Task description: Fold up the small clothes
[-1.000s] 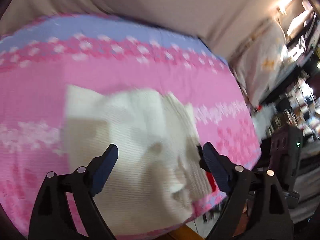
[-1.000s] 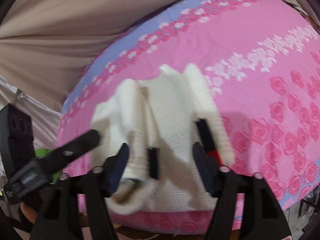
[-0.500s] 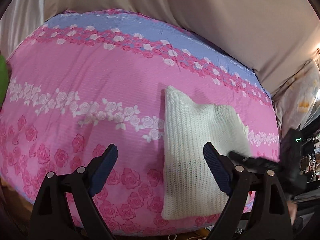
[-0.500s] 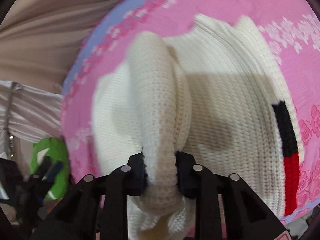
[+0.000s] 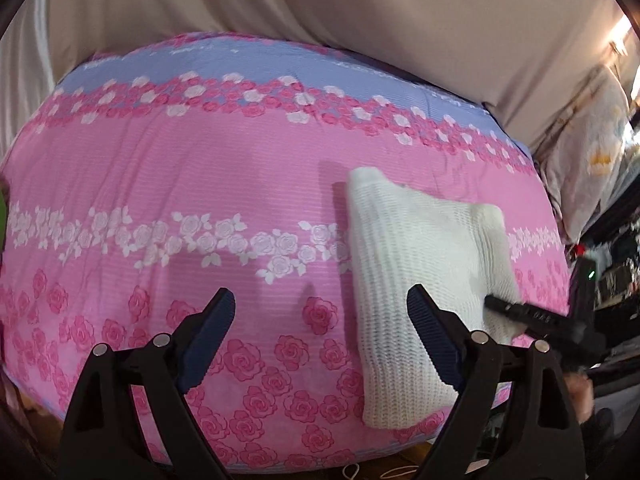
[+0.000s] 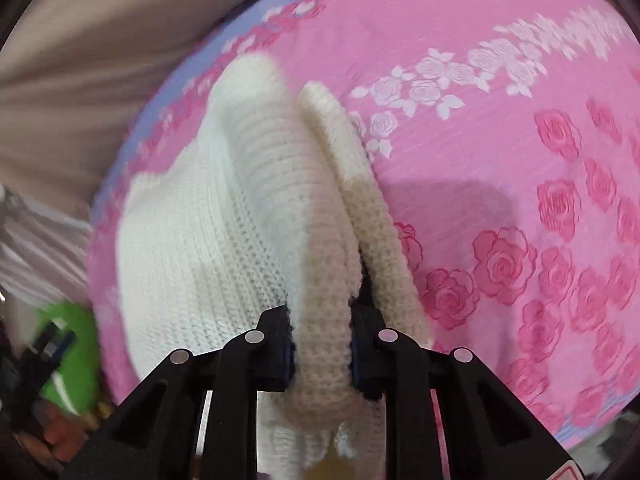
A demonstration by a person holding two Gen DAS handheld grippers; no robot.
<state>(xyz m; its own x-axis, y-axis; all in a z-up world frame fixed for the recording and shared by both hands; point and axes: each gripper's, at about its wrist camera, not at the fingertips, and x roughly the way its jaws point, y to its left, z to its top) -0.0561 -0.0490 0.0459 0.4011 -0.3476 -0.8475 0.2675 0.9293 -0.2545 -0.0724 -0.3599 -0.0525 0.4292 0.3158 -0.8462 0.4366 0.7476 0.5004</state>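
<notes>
At the near edge of the bed [image 5: 248,168] the right tool [image 6: 320,344] has just pinched shut on a fold of the white knit garment [image 5: 416,264], the left tool [image 5: 320,332] gapes wide over pink rose-print cover, beige curtain [image 5: 320,0] behind.

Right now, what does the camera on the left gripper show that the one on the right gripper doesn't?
Only the left view shows the open, empty left gripper, the whole folded white knit garment from a distance, and the right gripper reaching onto it. Only the right view shows the right gripper shut on a thick knit fold, and something green beside the bed. Both share the garment and the pink rose bedsheet.
</notes>
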